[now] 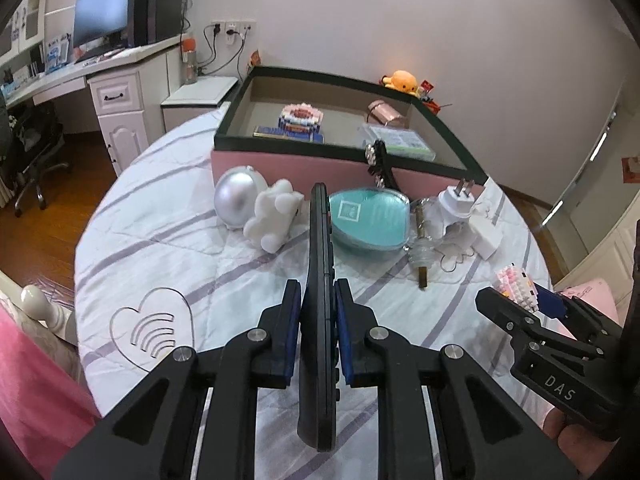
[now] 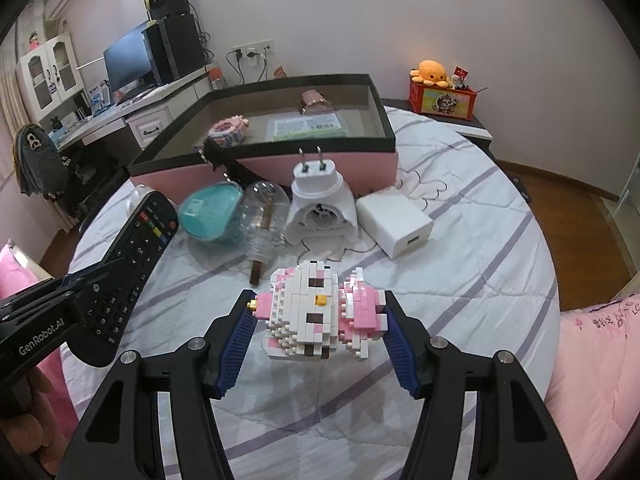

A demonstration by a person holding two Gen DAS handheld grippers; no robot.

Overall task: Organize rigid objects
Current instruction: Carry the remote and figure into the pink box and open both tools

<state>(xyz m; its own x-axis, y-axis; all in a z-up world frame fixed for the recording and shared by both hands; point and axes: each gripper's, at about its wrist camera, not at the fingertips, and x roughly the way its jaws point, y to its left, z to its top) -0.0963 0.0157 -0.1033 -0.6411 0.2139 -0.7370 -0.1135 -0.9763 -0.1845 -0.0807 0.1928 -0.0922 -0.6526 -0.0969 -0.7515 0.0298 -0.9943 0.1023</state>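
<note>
While the pink box (image 2: 320,168) sits at the bed's (image 2: 480,260) far edge, we grip two things above the bed's near side: our left gripper (image 1: 318,292) clamps the black remote (image 1: 319,248) edge-up, and our right gripper (image 2: 318,308) pinches the brick cat figure (image 2: 316,312) between its pads.

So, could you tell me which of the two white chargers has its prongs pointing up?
The rounded white plug adapter, prongs upright; the square USB charger beside it shows none.
</note>
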